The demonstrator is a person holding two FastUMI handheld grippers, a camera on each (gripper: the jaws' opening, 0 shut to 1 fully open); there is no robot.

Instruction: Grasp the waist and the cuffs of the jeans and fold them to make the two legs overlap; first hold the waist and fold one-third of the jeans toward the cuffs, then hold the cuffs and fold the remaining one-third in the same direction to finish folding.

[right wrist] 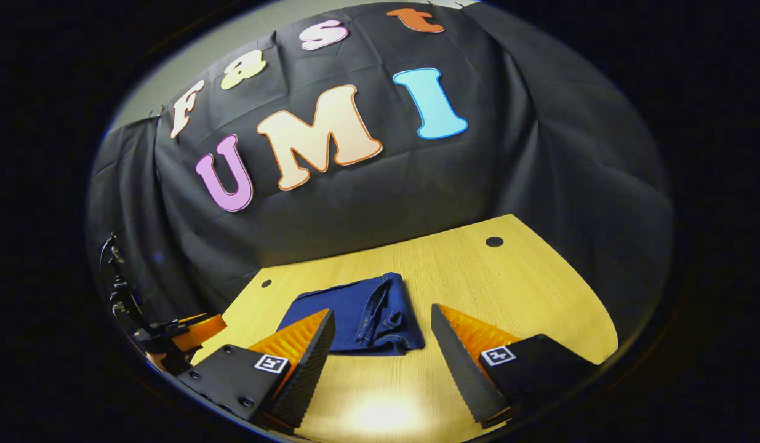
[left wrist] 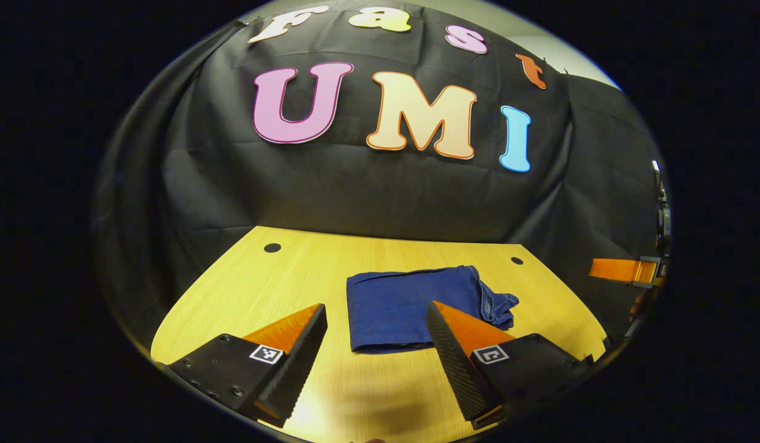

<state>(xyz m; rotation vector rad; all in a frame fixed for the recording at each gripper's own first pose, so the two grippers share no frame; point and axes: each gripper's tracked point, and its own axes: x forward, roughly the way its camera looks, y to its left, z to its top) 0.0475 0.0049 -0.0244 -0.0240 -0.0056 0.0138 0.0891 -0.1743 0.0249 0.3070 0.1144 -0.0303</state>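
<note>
Judging from how things lie, the folding looks finished or all but finished: on the wooden counter (left wrist: 281, 289) sits a single pair of dark blue jeans (left wrist: 404, 307), already gathered into a compact, roughly rectangular bundle near the middle of the surface, toward the back wall. In the left gripper view the bundle has a smooth folded edge on one side and a bunched, seamed end, with stitching visible, on the other; the right gripper view shows the same seamed end puckered and not lying quite flat.

Both sets of tongs hover above the near part of the counter, apart from the cloth. The left tongs (left wrist: 376, 344) stand wide open with nothing between their fingers, and the right tongs (right wrist: 383, 351) are likewise spread wide and empty. The other gripper (right wrist: 170, 338) appears small at the edge of the right gripper view.

If any move remains, it would likely be a tidy-up: reaching in to pinch the rumpled end and smooth it square with the layers beneath. Otherwise the hands need only draw away without snagging the bundle.

Counted: one counter, one pair of jeans, two tongs, and two small round holes (left wrist: 272, 248) near the counter's back corners.
</note>
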